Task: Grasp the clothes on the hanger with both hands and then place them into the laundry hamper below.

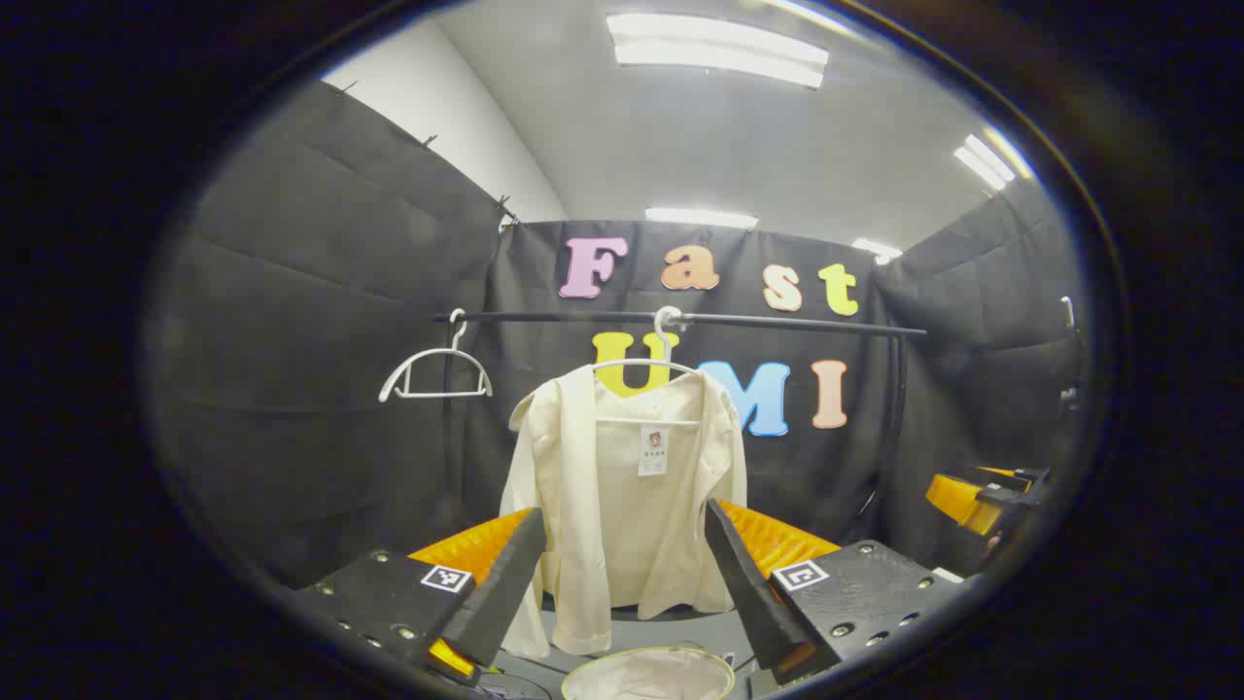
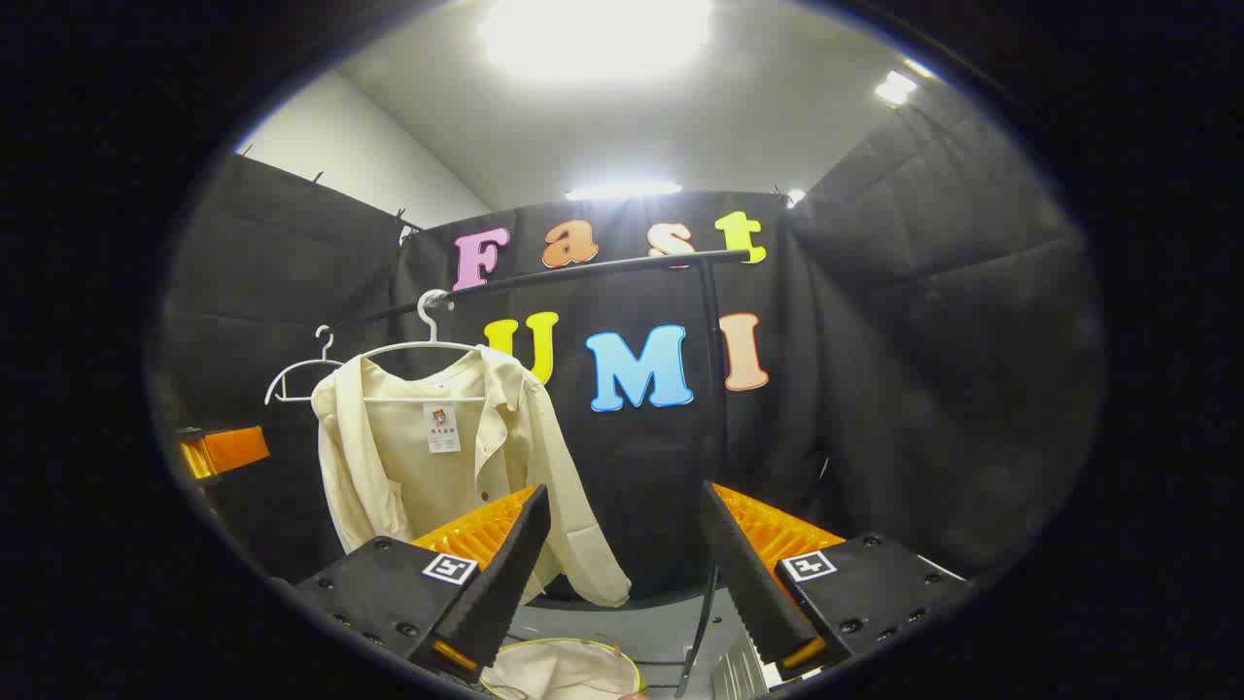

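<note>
1. On the white hanger (image 1: 641, 366) at mid-rail hangs the cream shirt (image 1: 622, 486), open at the front, its long axis running straight down from the collar to the hem and sleeves.
2. Directly below the hem sits the laundry hamper (image 1: 649, 675), its pale rim showing at the bottom edge of the left gripper view and again in the right gripper view (image 2: 564, 669).
3. Seen from the left hand-held gripper (image 1: 622, 574), the shirt lies dead ahead and fills the gap between the two fingers, which stand wide apart and grip nothing.
4. Seen from the right hand-held gripper (image 2: 622, 574), the shirt (image 2: 437, 457) lies ahead but off to the left, with only its trailing sleeve reaching toward the left finger; these fingers are also spread wide and empty.
5. My judgement is that the left side is better lined up, while the right must swing leftward before both can close on the fabric.
6. A second, bare hanger (image 1: 435, 374) hangs farther along the black rail (image 1: 777, 322), well apart from the shirt.
7. Neither gripper touches the cloth yet, so the grasp is not begun.
</note>
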`<state>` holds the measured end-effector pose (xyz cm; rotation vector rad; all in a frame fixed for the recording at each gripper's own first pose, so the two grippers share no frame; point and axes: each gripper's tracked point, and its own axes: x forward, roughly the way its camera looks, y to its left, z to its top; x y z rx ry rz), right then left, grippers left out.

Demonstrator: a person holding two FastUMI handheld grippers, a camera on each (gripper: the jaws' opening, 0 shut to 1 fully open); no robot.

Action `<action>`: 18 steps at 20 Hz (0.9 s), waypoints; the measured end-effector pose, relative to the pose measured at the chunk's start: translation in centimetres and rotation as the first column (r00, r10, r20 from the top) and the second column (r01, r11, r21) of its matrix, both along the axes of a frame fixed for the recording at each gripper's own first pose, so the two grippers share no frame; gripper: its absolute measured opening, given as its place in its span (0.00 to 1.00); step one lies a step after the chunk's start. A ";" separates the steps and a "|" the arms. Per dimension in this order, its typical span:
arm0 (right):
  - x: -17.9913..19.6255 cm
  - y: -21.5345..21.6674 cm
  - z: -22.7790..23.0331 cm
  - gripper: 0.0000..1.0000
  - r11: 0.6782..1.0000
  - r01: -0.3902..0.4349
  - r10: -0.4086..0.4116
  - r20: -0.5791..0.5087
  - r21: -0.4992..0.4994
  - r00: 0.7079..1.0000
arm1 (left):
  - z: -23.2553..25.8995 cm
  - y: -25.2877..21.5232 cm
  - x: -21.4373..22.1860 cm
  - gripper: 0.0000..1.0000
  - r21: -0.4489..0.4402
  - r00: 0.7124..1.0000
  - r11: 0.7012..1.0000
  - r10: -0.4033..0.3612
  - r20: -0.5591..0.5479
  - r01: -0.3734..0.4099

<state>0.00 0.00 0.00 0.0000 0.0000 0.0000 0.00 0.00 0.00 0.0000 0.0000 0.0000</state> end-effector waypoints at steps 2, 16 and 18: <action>0.0 0.4 -0.2 0.98 1.000 0.005 -0.005 -0.003 -0.008 1.000 | 0.0 0.5 0.4 0.96 -0.003 1.000 1.000 0.004 0.006 -0.004; -1.1 -0.1 -1.7 0.98 0.996 0.086 -0.087 -0.030 -0.020 0.996 | -2.3 1.4 1.9 0.96 -0.024 0.999 0.999 -0.030 -0.016 0.029; -1.0 0.1 -1.6 0.98 0.996 0.087 -0.088 -0.034 -0.015 0.996 | -2.4 1.6 2.3 0.96 -0.016 0.999 0.999 -0.031 -0.015 0.030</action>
